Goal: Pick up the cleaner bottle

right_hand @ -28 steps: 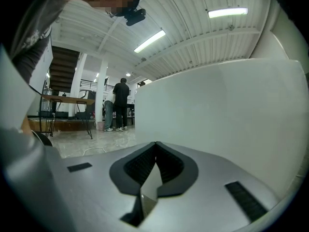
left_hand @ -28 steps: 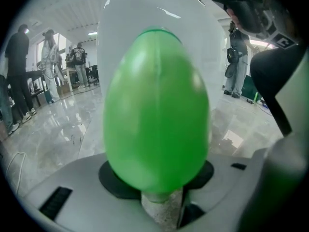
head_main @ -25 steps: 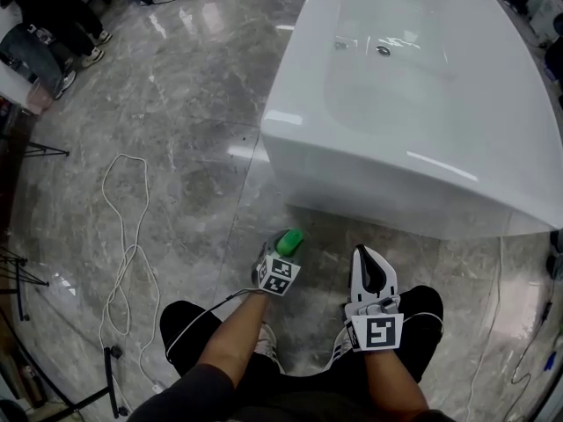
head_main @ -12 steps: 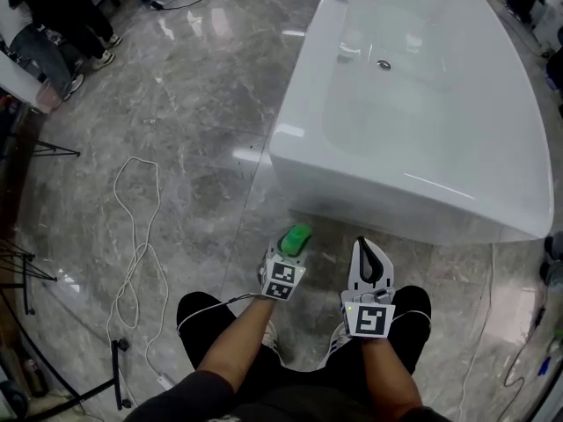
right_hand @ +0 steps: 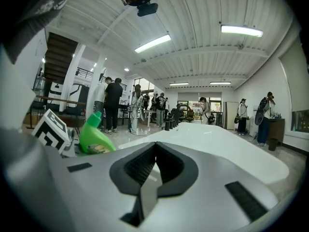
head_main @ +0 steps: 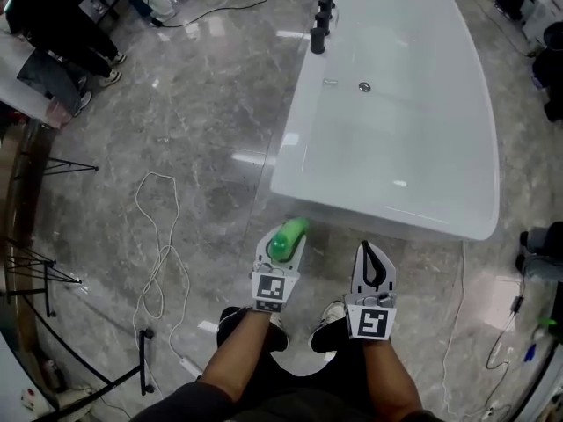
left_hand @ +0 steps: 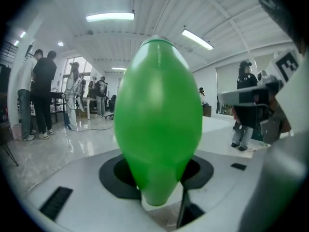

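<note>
The green cleaner bottle (head_main: 287,237) is held off the grey marble floor, and my left gripper (head_main: 281,243) is shut on it. In the left gripper view the bottle (left_hand: 158,120) fills the middle, its narrow end down between the jaws of the left gripper (left_hand: 159,187). My right gripper (head_main: 373,260) hangs beside it on the right, shut with nothing in it. From the right gripper view the bottle (right_hand: 94,138) shows at the left, next to the left gripper's marker cube, while the right gripper (right_hand: 153,164) points over the tub.
A white bathtub (head_main: 299,161) lies ahead with a black tap (head_main: 321,20) at its far left rim. A white cable (head_main: 158,253) loops over the floor at the left. Tripod legs (head_main: 35,271) and standing people (head_main: 53,33) are at the left edge. My shoes (head_main: 332,316) are below.
Both grippers have risen well above the floor, the left one carrying the green bottle. The view has risen too, so the bathtub and floor look farther away.
</note>
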### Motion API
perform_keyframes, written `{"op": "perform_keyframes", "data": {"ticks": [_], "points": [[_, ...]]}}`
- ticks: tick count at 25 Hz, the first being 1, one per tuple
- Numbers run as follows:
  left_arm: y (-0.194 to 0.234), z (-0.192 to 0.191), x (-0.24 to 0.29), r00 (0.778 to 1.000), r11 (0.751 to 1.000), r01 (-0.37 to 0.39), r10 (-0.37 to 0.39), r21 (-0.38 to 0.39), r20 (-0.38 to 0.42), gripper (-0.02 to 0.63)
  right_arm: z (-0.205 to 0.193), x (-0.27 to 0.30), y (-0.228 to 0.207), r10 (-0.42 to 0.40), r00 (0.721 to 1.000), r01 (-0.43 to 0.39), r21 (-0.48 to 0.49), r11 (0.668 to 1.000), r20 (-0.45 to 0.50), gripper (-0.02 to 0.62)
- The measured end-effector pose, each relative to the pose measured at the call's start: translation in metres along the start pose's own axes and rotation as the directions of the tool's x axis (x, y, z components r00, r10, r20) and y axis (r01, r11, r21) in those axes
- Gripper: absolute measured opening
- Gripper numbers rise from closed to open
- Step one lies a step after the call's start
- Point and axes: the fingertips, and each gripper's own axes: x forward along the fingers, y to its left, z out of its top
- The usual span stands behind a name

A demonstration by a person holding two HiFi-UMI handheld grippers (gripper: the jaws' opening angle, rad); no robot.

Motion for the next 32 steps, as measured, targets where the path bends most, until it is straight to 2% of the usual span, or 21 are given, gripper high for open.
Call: {"op": "perform_keyframes", "data": {"ticks": [2,5,9,13,16,23,28,32], "points": [[-0.006,0.061,-0.022,1.0,1.0,-0.003,0.003,0.026,0.006,0.187,0.048,-0.013,-0.009,-0.001,1.0,0.001,0.008,1.0,-0.01,0.017],[-0.016,0.151,-0.052,0.999,1.0,0.006,-0.006,-0.005,0.038,0.189,0.116,-0.029,-0.022,-0.011,1.0,0.011,0.009,1.0,-0.021,0.017],[-0.026,0.255,-0.075,0.995,1.0,0.019,-0.02,0.013,0.102,0.187,0.194,-0.04,-0.049,-0.039,0.999,0.038,0.04,0.998,0.007,0.017],[-0.065,0.317,-0.113,0.994,0.999,0.048,-0.049,0.006,0.095,0.187,0.242,-0.087,-0.073,-0.054,0.998,0.055,0.043,0.998,-0.026,0.017],[-0.091,0.36,-0.133,0.992,0.999,0.043,-0.042,-0.008,0.117,0.187,0.274,-0.113,-0.092,-0.07,0.998,0.07,0.034,0.997,-0.005,0.017],[-0.131,0.404,-0.155,0.982,1.0,0.021,-0.021,0.001,0.187,0.187,0.316,-0.147,-0.128,-0.101,0.991,0.1,0.025,0.995,0.084,0.017],[-0.15,0.406,-0.155,0.981,1.0,0.008,-0.004,-0.02,0.196,0.187,0.328,-0.157,-0.139,-0.087,0.988,0.083,0.03,0.996,0.127,0.017],[-0.15,0.416,-0.164,0.976,0.999,0.02,-0.012,-0.034,0.217,0.187,0.335,-0.157,-0.136,-0.095,0.988,0.092,0.03,0.995,0.119,0.017]]}}
